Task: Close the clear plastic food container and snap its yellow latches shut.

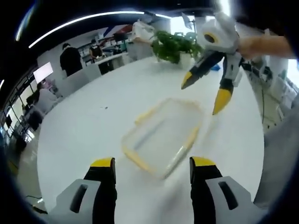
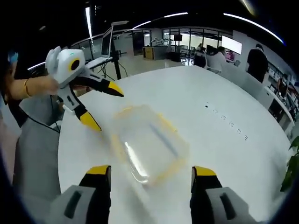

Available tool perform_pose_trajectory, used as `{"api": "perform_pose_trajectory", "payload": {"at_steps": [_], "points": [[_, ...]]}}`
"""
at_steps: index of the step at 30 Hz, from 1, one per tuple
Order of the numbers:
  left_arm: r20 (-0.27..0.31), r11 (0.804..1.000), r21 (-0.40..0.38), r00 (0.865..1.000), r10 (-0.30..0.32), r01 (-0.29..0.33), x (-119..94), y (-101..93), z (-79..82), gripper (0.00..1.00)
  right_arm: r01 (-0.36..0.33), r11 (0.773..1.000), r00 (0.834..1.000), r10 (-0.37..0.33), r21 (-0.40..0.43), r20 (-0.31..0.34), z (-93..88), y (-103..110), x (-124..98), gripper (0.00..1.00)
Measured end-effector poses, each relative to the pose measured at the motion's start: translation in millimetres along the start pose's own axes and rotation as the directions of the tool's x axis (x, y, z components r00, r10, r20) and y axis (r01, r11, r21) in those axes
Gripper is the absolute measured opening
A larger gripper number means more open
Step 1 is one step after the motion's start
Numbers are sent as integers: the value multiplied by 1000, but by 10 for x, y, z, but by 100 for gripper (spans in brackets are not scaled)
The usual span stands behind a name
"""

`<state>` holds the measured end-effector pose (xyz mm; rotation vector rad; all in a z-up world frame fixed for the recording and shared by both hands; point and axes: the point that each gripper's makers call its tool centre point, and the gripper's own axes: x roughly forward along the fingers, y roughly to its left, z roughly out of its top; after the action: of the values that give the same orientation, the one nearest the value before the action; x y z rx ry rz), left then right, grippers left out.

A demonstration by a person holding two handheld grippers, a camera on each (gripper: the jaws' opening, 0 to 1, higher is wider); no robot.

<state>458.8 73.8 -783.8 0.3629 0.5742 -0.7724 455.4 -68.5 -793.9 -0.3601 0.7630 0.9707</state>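
the container (image 1: 161,137) is seen flat on the white surface (image 1: 93,116), lid apparently on (latches blurred, their state cannot be told). both the left hand-held gripper (image 1: 152,170) and right hand-held gripper (image 2: 147,175) are spread, empty, hovering above it; latching is judged outstanding.

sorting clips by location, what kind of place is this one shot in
Probably an open-plan office or lab. The clear container sits on a large white round table, a wall screen and seated people show behind, and long ceiling strip lights run overhead.
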Motion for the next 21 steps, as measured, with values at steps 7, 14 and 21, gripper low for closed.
{"api": "perform_pose_trajectory", "payload": {"at_steps": [7, 14, 21], "points": [[63, 998, -52, 998, 27, -24, -234, -72, 65, 61, 10, 999, 997, -13, 34, 71, -5, 104, -173, 70], [128, 994, -99, 989, 67, -54, -462, -60, 61, 63, 33, 995, 984, -49, 91, 173, 29, 205, -342, 70], [167, 984, -169, 982, 91, -63, -659, -102, -17, 66, 22, 980, 970, -69, 199, 234, -70, 334, -446, 71]]}}
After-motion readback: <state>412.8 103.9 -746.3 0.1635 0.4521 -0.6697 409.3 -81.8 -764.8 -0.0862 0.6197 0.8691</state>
